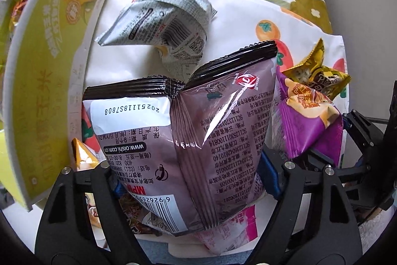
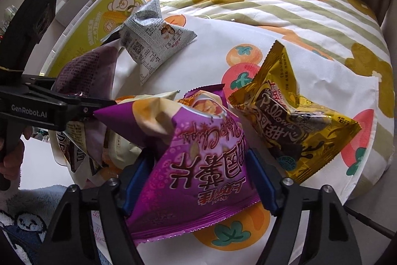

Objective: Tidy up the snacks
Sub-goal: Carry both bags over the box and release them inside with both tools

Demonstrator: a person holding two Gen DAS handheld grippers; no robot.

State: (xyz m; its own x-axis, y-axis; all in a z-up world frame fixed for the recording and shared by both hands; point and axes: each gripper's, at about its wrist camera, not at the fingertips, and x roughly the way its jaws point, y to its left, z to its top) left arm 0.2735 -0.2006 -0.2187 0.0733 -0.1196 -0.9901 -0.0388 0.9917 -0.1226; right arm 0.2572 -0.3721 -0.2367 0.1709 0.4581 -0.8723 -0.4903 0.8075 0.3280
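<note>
The left tongs (image 1: 196,173) point straight down over the bed, their blue pads pressed on both sides of a mauve foil snack bag with a black crimped top (image 1: 198,121), which stands upright between them. The right tongs (image 2: 198,175) slant downward and are clamped on a purple crisp packet with orange and white print (image 2: 196,160), its lower half squeezed between the pads. A gold foil pillow-snack packet (image 2: 292,121) lies just right of it on the white fruit-print cloth (image 2: 211,41), and a crumpled grey newsprint-pattern packet (image 1: 168,24) lies near the green cardboard box (image 1: 49,46) at the cloth's far left edge.
</note>
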